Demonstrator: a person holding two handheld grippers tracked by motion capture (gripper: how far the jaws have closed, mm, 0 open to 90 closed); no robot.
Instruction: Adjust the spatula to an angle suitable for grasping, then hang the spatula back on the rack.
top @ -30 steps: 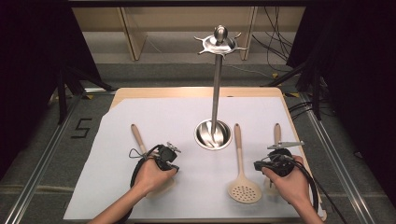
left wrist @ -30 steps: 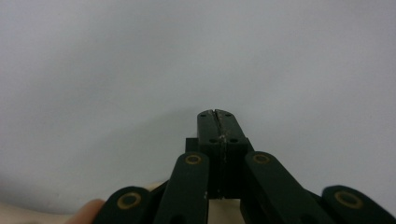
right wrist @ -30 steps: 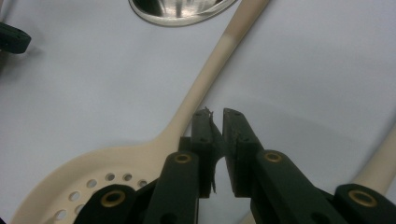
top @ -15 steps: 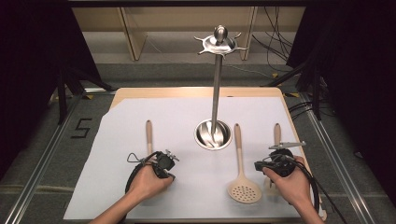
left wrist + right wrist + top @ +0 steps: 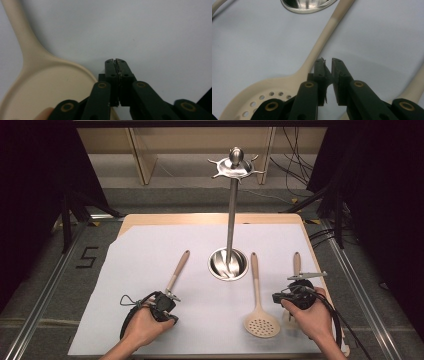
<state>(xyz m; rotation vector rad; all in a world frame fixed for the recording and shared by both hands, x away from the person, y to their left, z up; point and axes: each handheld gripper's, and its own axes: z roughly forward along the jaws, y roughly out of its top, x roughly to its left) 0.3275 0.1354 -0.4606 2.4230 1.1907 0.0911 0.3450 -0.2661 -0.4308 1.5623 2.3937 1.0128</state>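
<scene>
Left gripper (image 5: pixel 170 306): jaws pressed together, empty, over the head of a cream wood-handled spoon (image 5: pixel 176 271) lying left of the steel stand base (image 5: pixel 228 264). Right gripper (image 5: pixel 327 62): jaws slightly parted, empty, just beside the cream slotted spoon (image 5: pixel 312 62).

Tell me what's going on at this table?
A person works with a hand-held gripper in each hand beside a metal utensil stand. The left hand-held gripper, jaws together with nothing between them, sits by a beige spoon. The right hand-held gripper rests between a slotted spoon and a third utensil, holding nothing.
</scene>
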